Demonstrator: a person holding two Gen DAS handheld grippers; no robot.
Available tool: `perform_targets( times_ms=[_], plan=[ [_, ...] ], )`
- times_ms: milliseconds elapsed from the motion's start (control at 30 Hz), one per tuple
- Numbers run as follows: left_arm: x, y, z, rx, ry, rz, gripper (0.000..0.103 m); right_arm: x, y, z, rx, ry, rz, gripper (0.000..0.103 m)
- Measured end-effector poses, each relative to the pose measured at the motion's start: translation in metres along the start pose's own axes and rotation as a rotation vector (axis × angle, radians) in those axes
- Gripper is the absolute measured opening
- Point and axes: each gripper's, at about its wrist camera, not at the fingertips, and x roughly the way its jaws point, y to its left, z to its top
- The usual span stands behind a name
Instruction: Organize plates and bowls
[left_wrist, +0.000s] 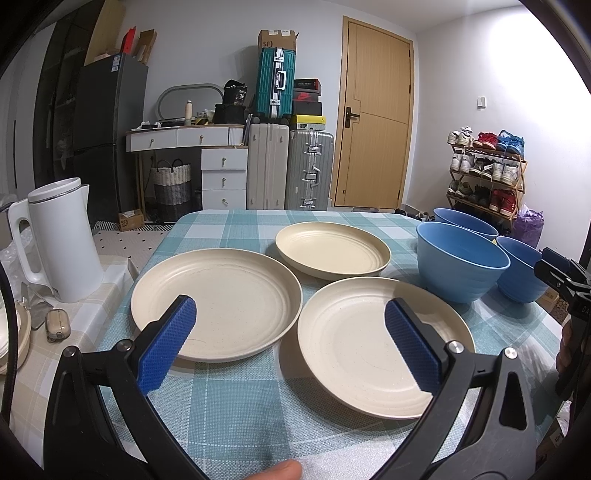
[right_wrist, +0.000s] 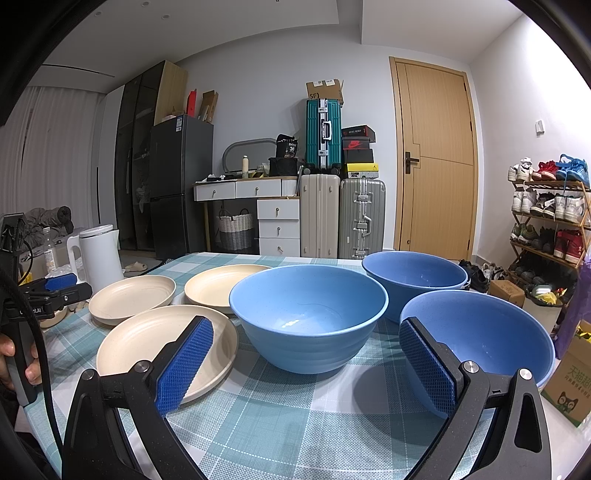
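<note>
Left wrist view: the left gripper (left_wrist: 290, 325) is held with its jaws spread wide and nothing between them, just above the near part of the worktop (left_wrist: 236, 406). Three cream plates are laid out flat ahead of it. The left plate (left_wrist: 218, 302) lies under the left jaw and the near plate (left_wrist: 369, 343) under the right jaw; their rims appear to overlap slightly between the jaws. The far plate (left_wrist: 332, 249) sits beyond both, toward the far edge.

In the right wrist view the right gripper (right_wrist: 306, 354) is likewise released and empty. The middle bowl (right_wrist: 308, 317) stands upright straight ahead between the jaws, the right bowl (right_wrist: 491, 332) is just behind the right jaw near the right edge, and the far bowl (right_wrist: 413, 277) is beyond.

The plates are judged nearer the left gripper and the bowls nearer the right, so a rim grasp from the near side is likely for each.
</note>
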Motion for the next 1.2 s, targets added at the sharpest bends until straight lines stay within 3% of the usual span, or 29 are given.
perform_targets(
  times_ms=[833, 1200],
  plan=[
    [-0.011, 0.009, 0.015, -0.032, -0.001, 0.030, 0.102, 0.009, 0.013, 0.011, -0.025, 0.086, 0.015, 0.103],
    [-0.027, 0.025, 0.044, -0.069, 0.072, 0.151, 0.102, 0.020, 0.038, 0.045, -0.038, 0.166, 0.058, 0.103]
  ],
)
